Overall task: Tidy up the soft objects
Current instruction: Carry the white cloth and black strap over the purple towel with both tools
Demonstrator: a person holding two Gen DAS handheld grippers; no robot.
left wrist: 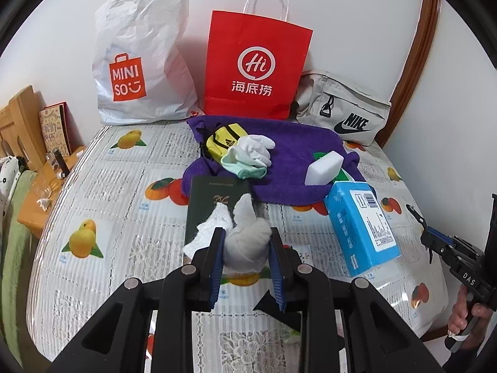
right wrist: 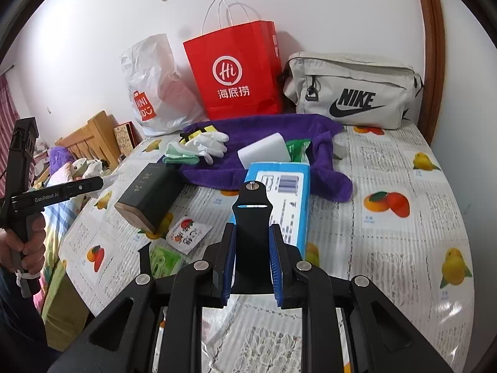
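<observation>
My left gripper (left wrist: 247, 248) is shut on a white-grey soft sock (left wrist: 245, 236), held above the table in front of a dark green box (left wrist: 214, 205). My right gripper (right wrist: 250, 245) is shut on a black rubber strap (right wrist: 251, 217), held above a blue tissue pack (right wrist: 279, 192). On a purple towel (left wrist: 279, 168) lie a yellow pouch (left wrist: 222, 143), white gloves (left wrist: 256, 149), a mint green sock (left wrist: 245, 168) and a white sponge (left wrist: 324, 168). The towel (right wrist: 257, 130), gloves (right wrist: 208, 143) and sponge (right wrist: 264, 152) also show in the right wrist view.
A white Miniso bag (left wrist: 139, 59), a red paper bag (left wrist: 257, 62) and a grey Nike bag (left wrist: 344, 108) stand against the back wall. The fruit-print tablecloth (left wrist: 108, 202) covers the table. Small packets (right wrist: 186, 236) lie near the front left edge. A wooden headboard (right wrist: 90, 140) is at left.
</observation>
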